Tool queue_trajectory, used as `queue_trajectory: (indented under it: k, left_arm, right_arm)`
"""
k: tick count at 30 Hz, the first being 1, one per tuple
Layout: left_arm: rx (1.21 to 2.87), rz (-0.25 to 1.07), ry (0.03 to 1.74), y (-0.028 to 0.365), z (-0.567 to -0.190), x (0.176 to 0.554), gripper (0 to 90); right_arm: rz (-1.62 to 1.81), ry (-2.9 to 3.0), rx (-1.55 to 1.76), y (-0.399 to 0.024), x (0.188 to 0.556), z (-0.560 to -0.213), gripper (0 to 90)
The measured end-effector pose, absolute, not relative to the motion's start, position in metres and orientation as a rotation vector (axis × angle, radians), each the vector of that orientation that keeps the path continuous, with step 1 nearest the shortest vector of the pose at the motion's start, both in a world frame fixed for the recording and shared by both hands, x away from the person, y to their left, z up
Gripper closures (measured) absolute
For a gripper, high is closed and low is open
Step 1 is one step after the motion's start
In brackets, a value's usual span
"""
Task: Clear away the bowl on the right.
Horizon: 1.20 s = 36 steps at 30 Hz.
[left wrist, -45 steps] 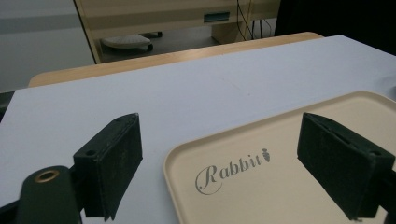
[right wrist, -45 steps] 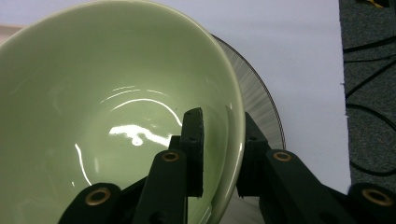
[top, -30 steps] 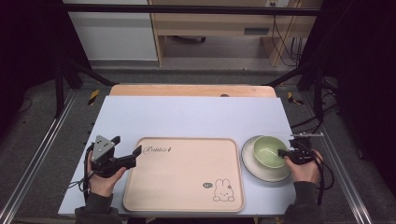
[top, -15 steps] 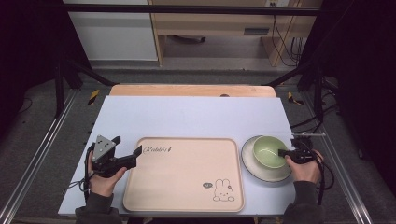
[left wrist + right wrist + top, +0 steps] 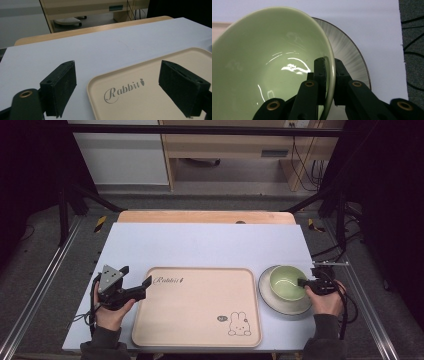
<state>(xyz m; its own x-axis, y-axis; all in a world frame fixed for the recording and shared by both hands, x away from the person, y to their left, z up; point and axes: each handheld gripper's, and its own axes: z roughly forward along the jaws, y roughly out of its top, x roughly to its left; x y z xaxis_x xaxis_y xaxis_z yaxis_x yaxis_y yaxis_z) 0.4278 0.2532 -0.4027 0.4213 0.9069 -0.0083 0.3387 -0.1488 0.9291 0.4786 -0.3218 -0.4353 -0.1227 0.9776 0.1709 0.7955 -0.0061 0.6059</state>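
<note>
A pale green bowl rests on a grey plate at the right of the table. My right gripper is shut on the bowl's near rim, one jaw inside the bowl and one outside. The plate's ribbed rim shows behind the bowl. A beige tray with "Rabbit" lettering and a rabbit drawing lies in the middle. My left gripper hovers open at the tray's left corner, jaws wide with nothing between them; its right jaw is over the tray and its left jaw over the table.
A white sheet covers the table, with a wooden strip along the far edge. Black frame rails run along both sides. A cabinet and cables stand beyond the table.
</note>
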Motion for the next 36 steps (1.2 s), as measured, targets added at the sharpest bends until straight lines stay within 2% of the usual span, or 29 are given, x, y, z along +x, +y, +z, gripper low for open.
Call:
queue_trajectory:
  k: [36]
  left_arm:
    - [1.705, 0.73, 1.09, 0.253, -0.403, 0.428, 14.0]
  right_arm:
    - [0.893, 2.001, 1.713, -0.305, 0.468, -0.409, 83.2]
